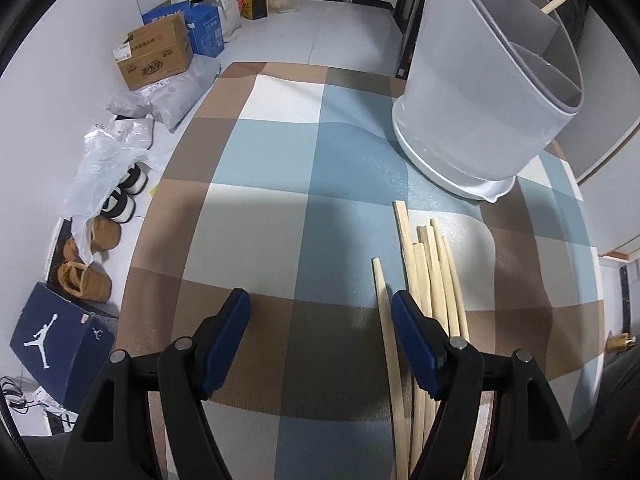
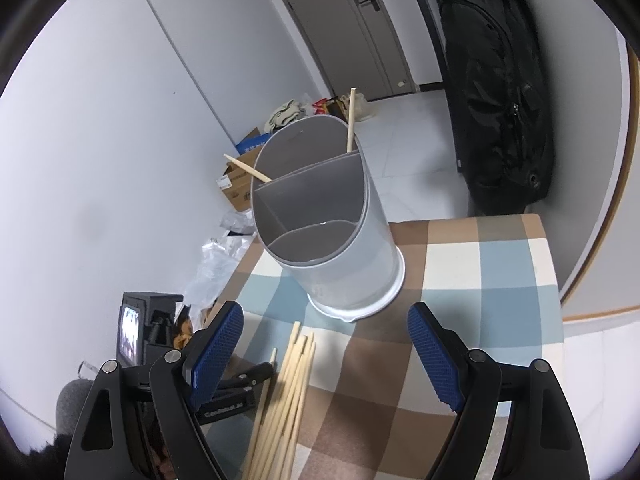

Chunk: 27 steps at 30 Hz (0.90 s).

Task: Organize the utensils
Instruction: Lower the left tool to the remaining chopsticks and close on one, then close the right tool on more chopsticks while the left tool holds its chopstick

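A grey utensil holder with inner dividers stands on the checked tablecloth; it also shows in the right wrist view. Two chopsticks stand in its back compartment. A bundle of several wooden chopsticks lies flat on the cloth in front of the holder, also in the right wrist view. My left gripper is open and empty, low over the cloth, with its right finger over the bundle. My right gripper is open and empty above the bundle.
The left gripper's body shows beside the chopsticks. Cardboard boxes, bags, shoes and a shoebox line the floor left of the table. A black bag hangs on the wall at right.
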Tool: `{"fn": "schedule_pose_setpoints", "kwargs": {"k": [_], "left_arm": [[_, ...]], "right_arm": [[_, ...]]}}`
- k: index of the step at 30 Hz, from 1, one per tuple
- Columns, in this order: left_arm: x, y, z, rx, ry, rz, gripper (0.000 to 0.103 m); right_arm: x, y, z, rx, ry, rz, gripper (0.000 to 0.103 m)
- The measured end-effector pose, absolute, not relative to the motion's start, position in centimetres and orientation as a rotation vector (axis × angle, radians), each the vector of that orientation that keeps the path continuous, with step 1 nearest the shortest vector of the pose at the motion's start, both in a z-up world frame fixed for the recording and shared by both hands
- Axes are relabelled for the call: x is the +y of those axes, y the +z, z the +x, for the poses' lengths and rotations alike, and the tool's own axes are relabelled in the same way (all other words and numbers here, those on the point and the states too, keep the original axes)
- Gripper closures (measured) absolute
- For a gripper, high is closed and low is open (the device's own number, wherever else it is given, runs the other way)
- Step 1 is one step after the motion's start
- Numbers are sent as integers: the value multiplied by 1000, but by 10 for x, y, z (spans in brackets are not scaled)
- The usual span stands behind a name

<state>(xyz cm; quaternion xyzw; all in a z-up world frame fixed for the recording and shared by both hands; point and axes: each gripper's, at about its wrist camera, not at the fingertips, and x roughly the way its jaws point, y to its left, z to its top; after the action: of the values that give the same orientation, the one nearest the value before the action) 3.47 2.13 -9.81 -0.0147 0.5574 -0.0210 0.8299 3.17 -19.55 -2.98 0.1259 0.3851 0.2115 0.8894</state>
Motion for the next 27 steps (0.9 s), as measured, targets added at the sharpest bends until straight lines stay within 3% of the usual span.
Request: {"fn": "schedule_pose_setpoints", "kwargs": {"k": [2,11,13,20,24,27], "left_arm": [[19,-98,33,1171,-22,4,41],[14,-99,39,1175,-9,6,43],[14,-98,40,1166,-6,7,61],[9,-98,43,1152,-25,12,77],[6,-98,44,1141,-50,18,98],[4,-98,44,1130,-55,12,101]], "right_arm": [[-197,-29,31,800,436,264,19],[-207,-29,29,810,426,279,19],[-208,-29,28,812,422,276,19],[-208,-27,25,809,402,242,19],[-208,-25,24,806,392,224,19],[-207,-24,23,804,384,209,19]]}}
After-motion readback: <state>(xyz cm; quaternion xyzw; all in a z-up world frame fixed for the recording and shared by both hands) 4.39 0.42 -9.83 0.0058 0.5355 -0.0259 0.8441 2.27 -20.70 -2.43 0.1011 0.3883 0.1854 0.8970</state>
